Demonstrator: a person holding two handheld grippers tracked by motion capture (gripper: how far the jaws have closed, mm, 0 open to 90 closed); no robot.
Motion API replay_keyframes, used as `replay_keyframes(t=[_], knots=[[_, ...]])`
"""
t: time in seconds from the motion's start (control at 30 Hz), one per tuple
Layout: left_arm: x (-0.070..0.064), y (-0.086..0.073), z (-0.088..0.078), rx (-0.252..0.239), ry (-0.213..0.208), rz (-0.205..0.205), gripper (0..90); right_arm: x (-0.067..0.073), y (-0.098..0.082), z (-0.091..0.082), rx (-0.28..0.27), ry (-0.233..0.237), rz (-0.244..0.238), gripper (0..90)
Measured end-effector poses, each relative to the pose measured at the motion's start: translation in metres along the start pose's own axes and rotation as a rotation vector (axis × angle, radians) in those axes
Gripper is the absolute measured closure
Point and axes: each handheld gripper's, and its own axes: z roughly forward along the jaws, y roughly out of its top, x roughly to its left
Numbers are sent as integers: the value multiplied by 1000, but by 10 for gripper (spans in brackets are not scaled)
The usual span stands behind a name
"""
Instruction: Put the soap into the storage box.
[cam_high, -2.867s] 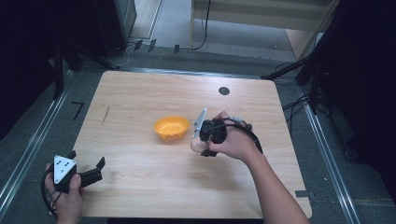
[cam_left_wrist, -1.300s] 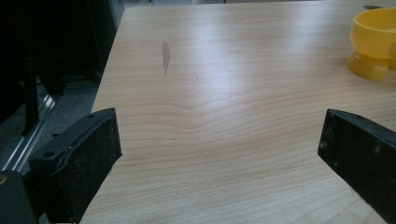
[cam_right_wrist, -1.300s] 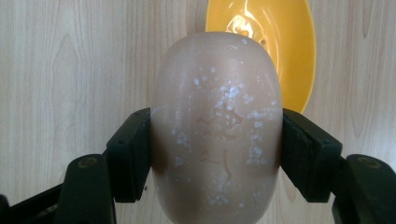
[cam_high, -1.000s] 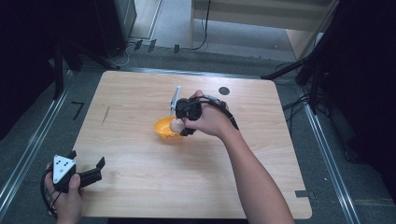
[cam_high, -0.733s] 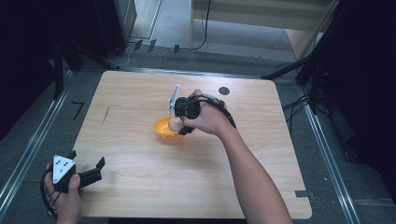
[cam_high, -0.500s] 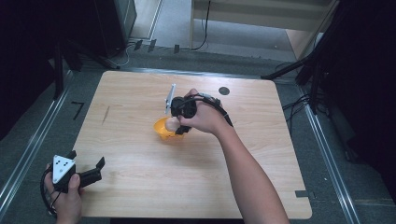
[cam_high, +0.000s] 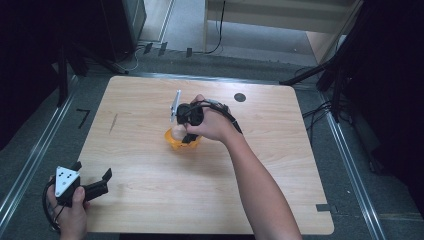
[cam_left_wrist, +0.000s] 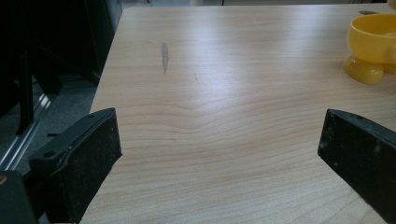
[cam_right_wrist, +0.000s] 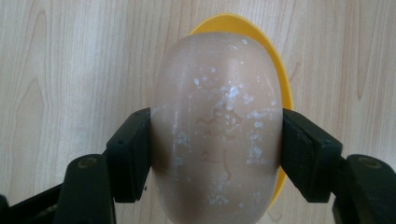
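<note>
Wooden surface (cam_high: 150, 190) pale, mostly bare. Left hand-held gripper (cam_high: 92, 187) rests at near left corner, jaws spread wide, nothing between them. Middle: yellow bowl (cam_high: 176, 142) on small feet, seen also from left gripper view (cam_left_wrist: 373, 44). Right hand-held gripper (cam_high: 184, 134) points down over bowl, jaws clamped on sides of tan egg (cam_right_wrist: 217, 126), egg just above bowl rim. To do step well: centre egg over bowl, lower gently until it rests inside, then release; avoid tipping light bowl.

Light wooden table (cam_high: 150, 200) on grey floor (cam_high: 40, 150), dark surroundings
</note>
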Motion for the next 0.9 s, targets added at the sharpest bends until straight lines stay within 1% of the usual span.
replay_keyframes(t=[0.07,0.1,0.23,0.4,0.43,0.47,0.5,0.57,0.67,0.7,0.8,0.83,0.9], knots=[[0,0,0,0,-1,-1,0,0,2,1,8,2,0,333],[0,0,0,3,0,-2,0,-1,3,1,10,1,-9,333],[0,0,0,3,0,-1,0,-3,4,4,10,16,-9,332],[0,0,0,3,-1,-2,0,-6,4,7,26,26,0,332],[0,0,0,2,-1,-2,0,-6,4,7,33,25,12,332],[0,0,0,2,-1,-1,0,-8,3,8,33,31,9,332],[0,0,0,2,-1,-1,0,-8,3,8,33,33,15,331],[0,0,0,3,-1,-1,0,-9,2,9,34,29,16,331],[0,0,0,3,-1,-2,0,-11,1,11,35,36,19,330],[0,0,0,2,-3,-3,0,-11,0,11,30,40,29,332],[0,0,0,2,-3,-3,0,-13,0,6,-26,30,27,299],[0,0,0,2,-2,-3,0,-13,0,4,-35,37,32,290],[0,0,0,3,-2,-3,0,-13,-1,3,-27,28,35,283]])
